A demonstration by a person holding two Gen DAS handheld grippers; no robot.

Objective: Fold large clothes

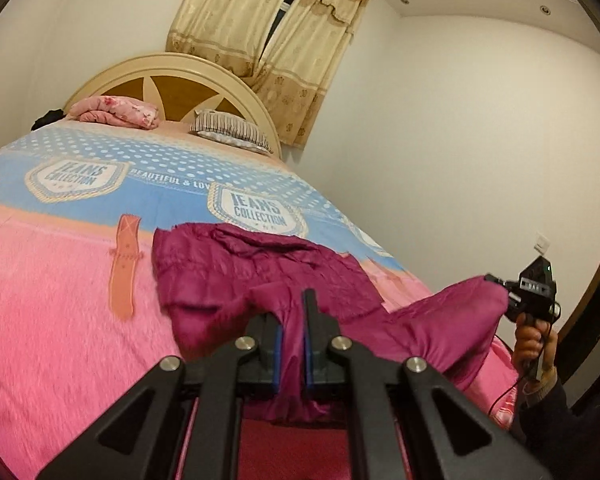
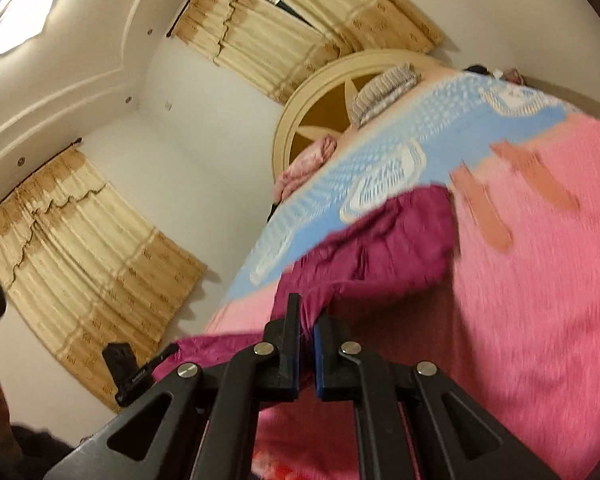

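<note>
Warm indoor light is filling both views, coming from a ceiling panel point(image 2: 18, 12) that is glaring white in the right wrist view. Recessed spotlights point(image 1: 405, 1) are glowing faintly. Motion blur is smearing the bedspread point(image 2: 540, 280), worse on the right. Fisheye is bending walls, with dark vignetting at the corners.

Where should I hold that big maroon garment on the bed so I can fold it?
Hold the maroon garment at two spread points on its near edge, coming from the foot of the bed, which seems best because the rest lies crumpled further up the bed. That is the present hold: the left gripper and the right gripper are each shut on that edge, apart from one another, so the cloth hangs between them.
</note>
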